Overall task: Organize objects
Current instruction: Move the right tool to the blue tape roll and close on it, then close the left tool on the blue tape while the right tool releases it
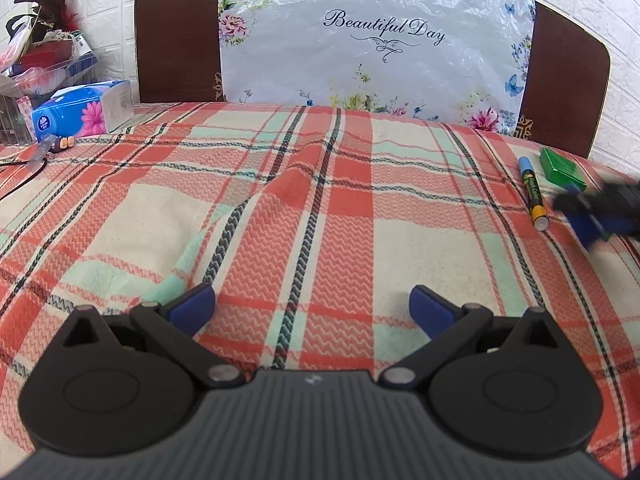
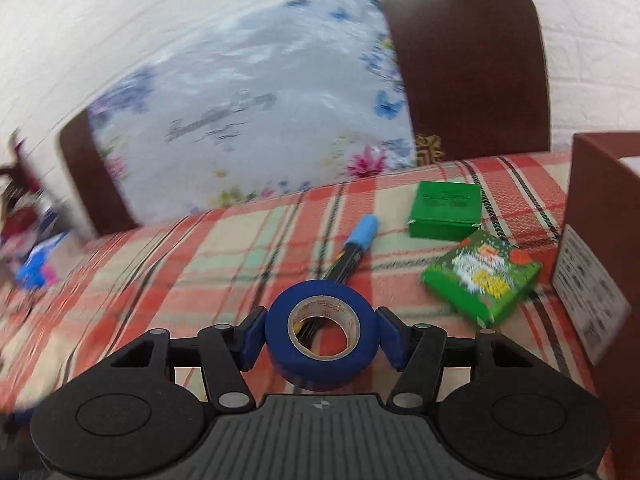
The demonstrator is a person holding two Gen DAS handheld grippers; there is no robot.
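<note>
My right gripper (image 2: 322, 338) is shut on a blue tape roll (image 2: 322, 354) and holds it above the plaid tablecloth (image 2: 200, 264). Beyond it lie a blue-capped marker (image 2: 356, 244), a plain green box (image 2: 444, 210) and a green patterned box (image 2: 482, 276). My left gripper (image 1: 312, 312) is open and empty over the cloth. In the left wrist view the marker (image 1: 531, 192) and the green box (image 1: 560, 168) lie at the far right, with my right gripper (image 1: 592, 216) blurred beside them.
A brown cardboard box (image 2: 600, 248) stands at the right edge. A tissue pack (image 1: 80, 110) and a cluttered clear basket (image 1: 48, 64) sit at the far left. Two brown chair backs (image 1: 176, 36) and a flowered plastic sheet (image 1: 376, 40) stand behind the table.
</note>
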